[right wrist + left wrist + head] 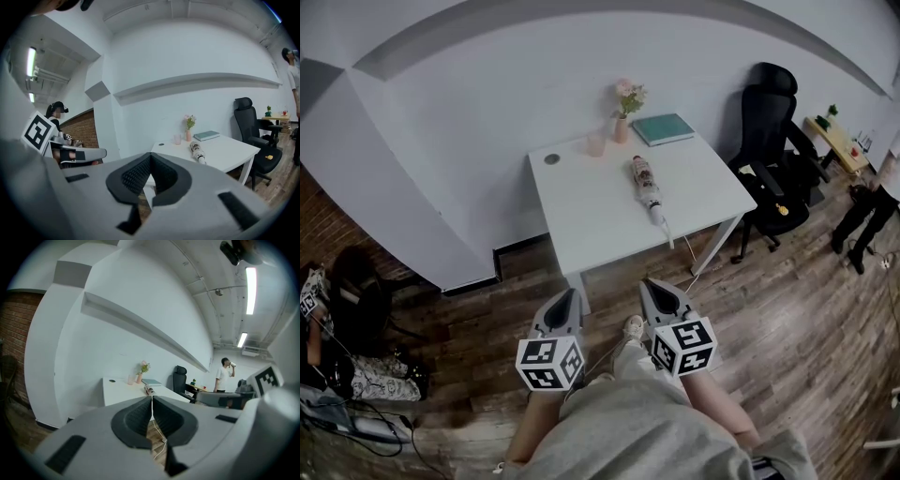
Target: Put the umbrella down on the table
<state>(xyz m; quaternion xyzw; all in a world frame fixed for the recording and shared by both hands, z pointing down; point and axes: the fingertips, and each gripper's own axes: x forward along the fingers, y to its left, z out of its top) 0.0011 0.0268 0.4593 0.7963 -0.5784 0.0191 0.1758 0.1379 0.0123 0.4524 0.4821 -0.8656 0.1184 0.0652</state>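
Observation:
A folded patterned umbrella [647, 187] lies on the white table [581, 202], its handle end toward the table's front edge, with a thin white cord hanging off there. Both grippers are held well short of the table, over the wooden floor and apart from the umbrella. My left gripper [568, 298] is shut with nothing in it. My right gripper [660, 286] is also shut and empty. In the left gripper view the umbrella [149, 390] shows just above the closed jaw tips [151, 401]. In the right gripper view the umbrella [197, 152] lies to the right of the jaw tips [150, 157].
At the table's far edge stand a flower vase [624, 112], a pink cup [596, 143] and a teal book [663, 128]. A black office chair [773, 141] stands right of the table. One person stands at the far right [865, 204]; another sits by the brick wall [349, 309].

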